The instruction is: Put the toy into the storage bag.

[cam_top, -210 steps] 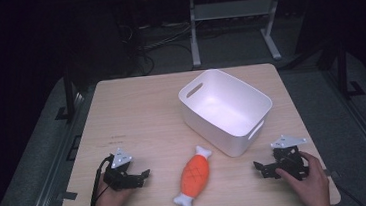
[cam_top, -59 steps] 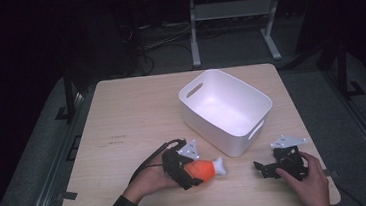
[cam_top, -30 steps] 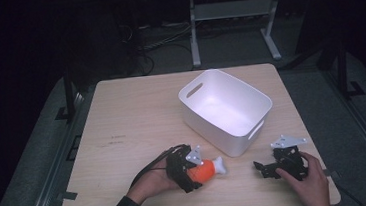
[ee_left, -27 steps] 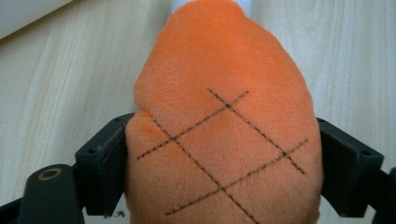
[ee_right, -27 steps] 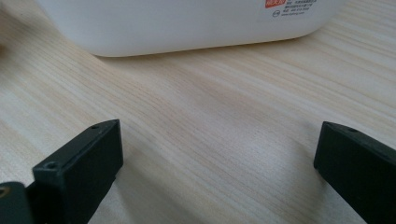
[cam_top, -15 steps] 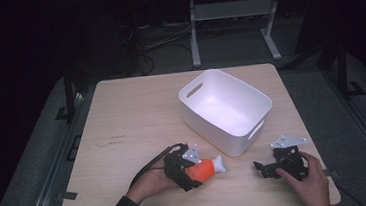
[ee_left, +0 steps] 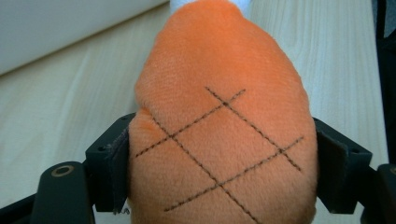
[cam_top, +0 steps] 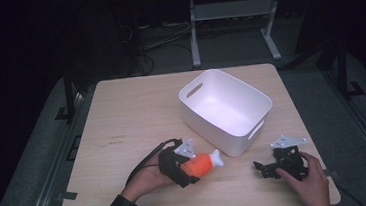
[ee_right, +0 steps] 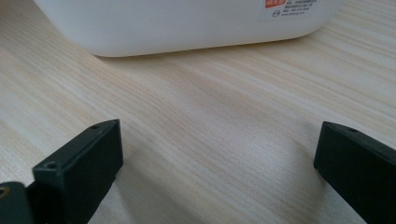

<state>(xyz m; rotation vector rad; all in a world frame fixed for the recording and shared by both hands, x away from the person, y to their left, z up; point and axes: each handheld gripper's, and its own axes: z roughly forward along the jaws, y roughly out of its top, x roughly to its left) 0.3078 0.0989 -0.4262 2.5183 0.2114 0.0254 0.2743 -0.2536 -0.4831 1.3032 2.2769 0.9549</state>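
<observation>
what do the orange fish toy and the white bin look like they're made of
Orange fish toy: soft plush fabric, judging by its fuzzy nap and dark stitched crosshatch lines. White bin: probably moulded plastic, smooth and semi-matte, with rounded corners and cut-out handles.

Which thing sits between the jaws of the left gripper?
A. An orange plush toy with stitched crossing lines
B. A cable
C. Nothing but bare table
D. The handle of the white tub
A: in the left gripper view the orange plush toy sits between the two black jaws of the left gripper, which press its sides; the white tub stands apart.
</observation>
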